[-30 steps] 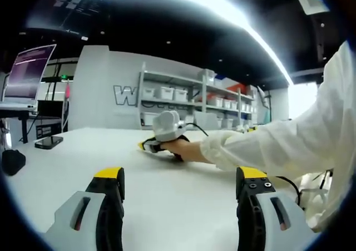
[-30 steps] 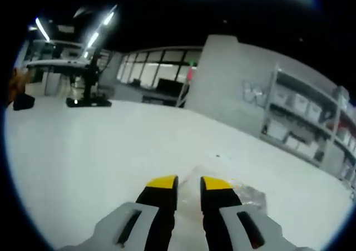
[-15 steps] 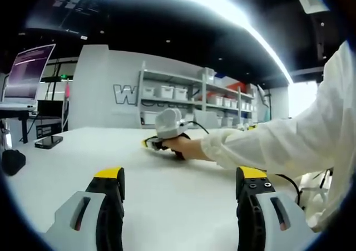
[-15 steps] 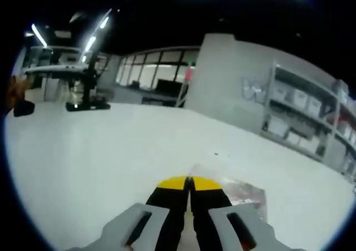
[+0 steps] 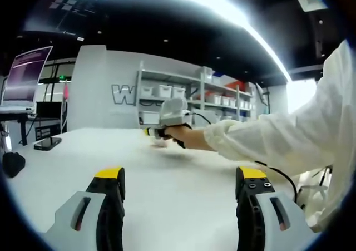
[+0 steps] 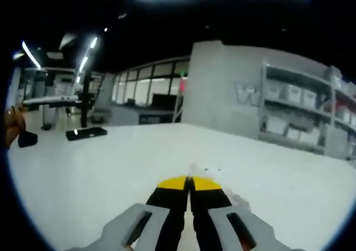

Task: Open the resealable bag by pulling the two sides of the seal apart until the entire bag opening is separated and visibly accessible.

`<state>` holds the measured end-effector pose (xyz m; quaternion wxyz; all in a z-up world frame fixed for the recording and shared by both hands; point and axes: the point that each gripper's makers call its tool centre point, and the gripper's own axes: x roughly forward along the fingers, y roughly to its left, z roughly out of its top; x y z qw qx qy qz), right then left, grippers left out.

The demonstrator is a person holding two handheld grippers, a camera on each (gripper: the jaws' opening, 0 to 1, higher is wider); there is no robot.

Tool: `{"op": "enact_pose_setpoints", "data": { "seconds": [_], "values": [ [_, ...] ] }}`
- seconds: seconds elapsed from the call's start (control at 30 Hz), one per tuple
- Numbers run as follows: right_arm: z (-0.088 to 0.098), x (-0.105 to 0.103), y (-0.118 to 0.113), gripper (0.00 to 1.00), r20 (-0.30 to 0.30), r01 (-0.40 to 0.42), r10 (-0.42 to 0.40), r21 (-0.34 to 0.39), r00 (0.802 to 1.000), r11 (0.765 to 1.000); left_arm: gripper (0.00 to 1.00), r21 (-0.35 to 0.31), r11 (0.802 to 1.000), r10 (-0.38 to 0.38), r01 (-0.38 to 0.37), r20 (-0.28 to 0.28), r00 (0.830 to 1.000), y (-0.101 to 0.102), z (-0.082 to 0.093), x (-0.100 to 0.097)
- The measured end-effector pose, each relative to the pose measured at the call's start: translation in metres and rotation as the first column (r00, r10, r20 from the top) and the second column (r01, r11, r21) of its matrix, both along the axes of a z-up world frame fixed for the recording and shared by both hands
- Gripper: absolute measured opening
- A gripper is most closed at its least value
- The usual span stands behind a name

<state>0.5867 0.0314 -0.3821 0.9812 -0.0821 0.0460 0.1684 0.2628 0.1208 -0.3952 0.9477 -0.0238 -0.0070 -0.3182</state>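
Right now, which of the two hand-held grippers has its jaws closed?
The right hand-held gripper: its yellow tips meet, pinching the clear bag. The left hand-held gripper stands wide open above the table.

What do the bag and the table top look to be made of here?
Bag: thin clear plastic film, likely; the white top shows through it and it glints, though it is blurred. Table: smooth white top with a soft sheen, probably laminate or painted board; no grain or seams show. The right gripper is shut on the bag.

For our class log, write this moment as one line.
left hand-held gripper: open, idle | right hand-held gripper: shut on resealable bag | table
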Motion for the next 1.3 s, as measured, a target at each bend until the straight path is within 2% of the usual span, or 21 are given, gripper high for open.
{"op": "enact_pose_setpoints", "data": {
  "seconds": [0.27,0.67,1.0,1.3],
  "values": [
    [0.006,0.0,-0.005,0.0,0.012,0.007,-0.007,0.006,1.0,1.0,0.8,0.007,1.0,0.0,0.0,-0.001,1.0,0.0,-0.001,-0.002],
    [0.046,0.003,-0.025,0.0,0.083,0.026,-0.031,0.063,0.996,0.998,0.8,0.001,1.0,0.006,-0.006,0.0,1.0,0.003,-0.001,-0.001],
    [0.051,0.0,-0.029,0.0,0.095,0.021,-0.029,0.075,0.995,0.997,0.8,0.005,1.0,0.007,-0.007,0.0,1.0,0.002,-0.001,-0.003],
    [0.065,-0.005,-0.026,0.0,0.116,-0.002,-0.009,0.096,0.993,0.995,0.8,0.015,1.0,0.006,-0.006,-0.002,1.0,0.001,-0.001,-0.002]
  ]
}}
